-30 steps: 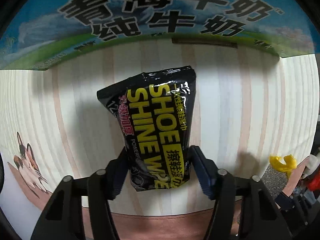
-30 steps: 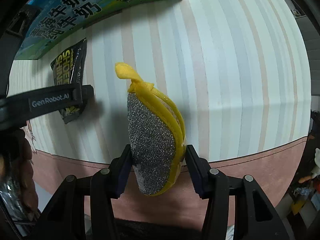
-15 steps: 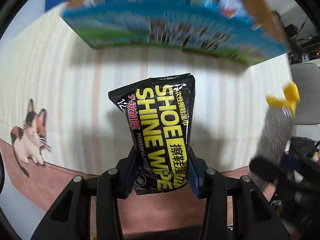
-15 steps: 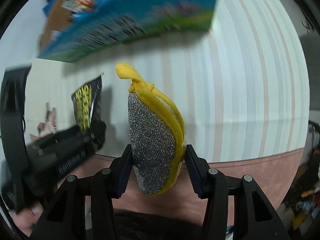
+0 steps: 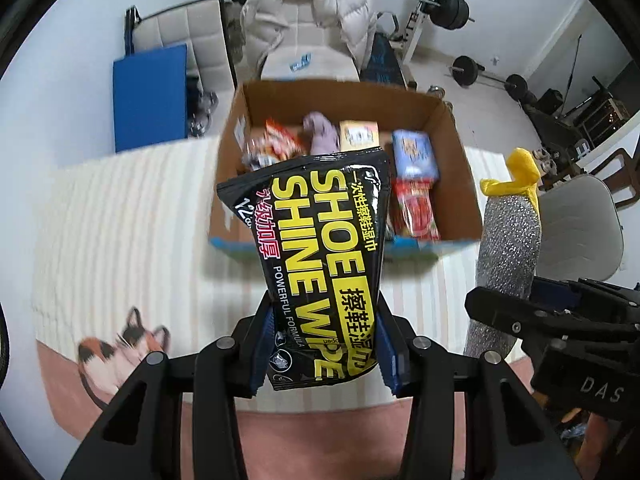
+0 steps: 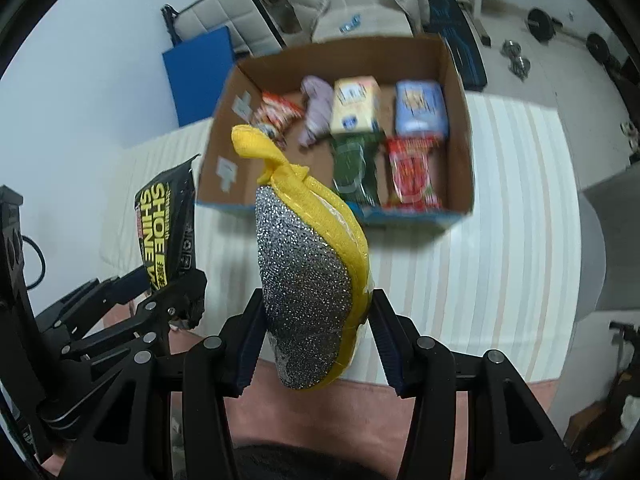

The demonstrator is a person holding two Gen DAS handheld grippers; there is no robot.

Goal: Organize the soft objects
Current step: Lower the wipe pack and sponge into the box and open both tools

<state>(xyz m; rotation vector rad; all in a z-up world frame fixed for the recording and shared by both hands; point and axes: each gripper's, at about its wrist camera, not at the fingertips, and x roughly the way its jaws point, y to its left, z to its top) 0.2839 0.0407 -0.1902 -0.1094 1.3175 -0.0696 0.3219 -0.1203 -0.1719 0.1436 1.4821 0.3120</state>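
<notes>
the striped cloth (image 5: 120, 216) covers the surface, cream with pale bands, a pink border along its near edge and a cat print (image 5: 116, 350) at the left corner. on it sits an open cardboard box (image 6: 460, 92) with a blue printed outer face; inside lie a red snack bag (image 6: 276, 114), a rolled lilac cloth (image 6: 314, 110), a yellow pack (image 6: 356, 106), a blue pack (image 6: 420, 108), a green packet (image 6: 358, 170) and a red packet (image 6: 412, 170). behind the box stands a chair draped with a pale padded jacket (image 5: 308, 4), with a blue mat (image 5: 150, 96) leaning at the left and barbell weights (image 5: 464, 68) on the floor at the right

the left claw (image 5: 324, 350) is closed on the lower part of the shoe wipe pack (image 5: 324, 264), a black pouch with yellow lettering; both blue-padded fingers (image 5: 262, 354) press its sides. the pack stands upright above the claw, held clear of the cloth, its top edge overlapping the near wall of the box in the left wrist view

the right claw (image 6: 316, 346) is closed on the scouring sponge (image 6: 308, 280), a silver glitter pad edged in yellow with a knotted yellow loop at the top. the sponge stands nearly upright between the fingers, tilted a little left, raised off the cloth and in front of the box

the 2 claws are side by side, near each other but apart, both pointing toward the box
</notes>
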